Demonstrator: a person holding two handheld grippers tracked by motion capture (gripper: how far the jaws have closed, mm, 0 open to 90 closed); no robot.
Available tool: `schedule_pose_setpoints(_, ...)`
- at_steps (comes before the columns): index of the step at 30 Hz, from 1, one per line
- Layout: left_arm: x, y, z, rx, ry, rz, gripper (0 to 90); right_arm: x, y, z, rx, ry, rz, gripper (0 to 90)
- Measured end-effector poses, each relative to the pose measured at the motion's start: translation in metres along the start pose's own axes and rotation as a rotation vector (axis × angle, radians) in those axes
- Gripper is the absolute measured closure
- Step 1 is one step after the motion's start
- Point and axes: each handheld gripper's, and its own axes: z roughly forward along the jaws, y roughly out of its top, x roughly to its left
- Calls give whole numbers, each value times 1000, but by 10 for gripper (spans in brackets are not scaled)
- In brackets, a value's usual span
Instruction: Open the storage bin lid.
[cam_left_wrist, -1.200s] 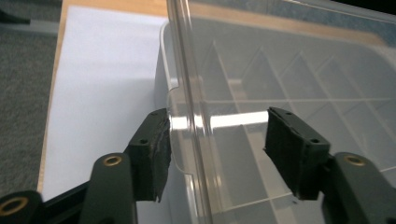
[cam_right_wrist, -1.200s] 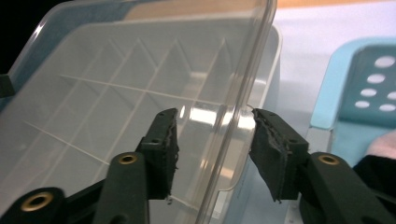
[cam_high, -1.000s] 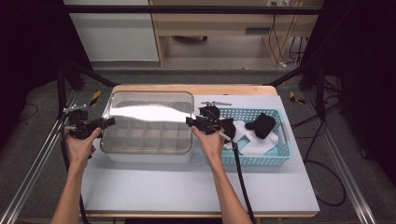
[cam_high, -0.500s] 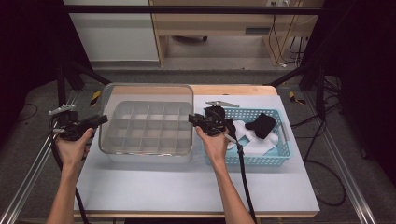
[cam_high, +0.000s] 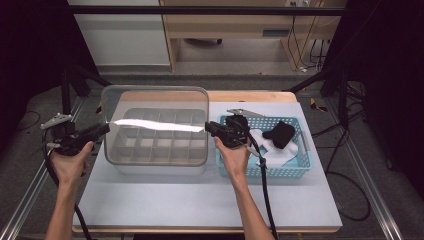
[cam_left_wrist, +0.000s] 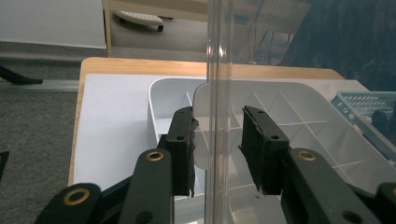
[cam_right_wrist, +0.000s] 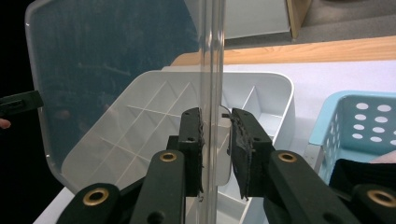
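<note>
A clear plastic lid (cam_high: 155, 100) hangs tilted over a white compartment box (cam_high: 160, 167) on the table. My right gripper (cam_high: 207, 127) holds the lid's right edge; in the right gripper view its jaws (cam_right_wrist: 217, 121) are closed on the lid's rim (cam_right_wrist: 212, 46). My left gripper (cam_high: 105, 128) is at the lid's left edge. In the left gripper view its jaws (cam_left_wrist: 217, 126) stand apart on both sides of the lid's rim (cam_left_wrist: 217, 46), with a gap each side. The box's dividers (cam_left_wrist: 163, 102) show through the lid.
A light blue basket (cam_high: 300, 167) stands right of the box, holding a black item (cam_high: 280, 134) and white pieces (cam_high: 260, 142). The white table top (cam_high: 200, 200) lies bare in front. Dark frame rails run along both sides.
My left hand has drawn back to the left and its jaws have let go of the lid's edge. The right gripper keeps hold, and the lid has tilted a little.
</note>
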Motion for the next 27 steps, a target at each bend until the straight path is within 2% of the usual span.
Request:
schedule_pose_setpoints(13,-22,4,-24,-46,-13,50,659,7,3,-30,-37,26,-30,749)
schedule_pose_setpoints(22,-34,-1,-37,-66,-28,61,658,16,0,-56,-58,32,-77,753)
schedule_pose_setpoints(27,-39,-6,-46,-66,-33,66,657,25,-7,-73,-69,37,-110,756)
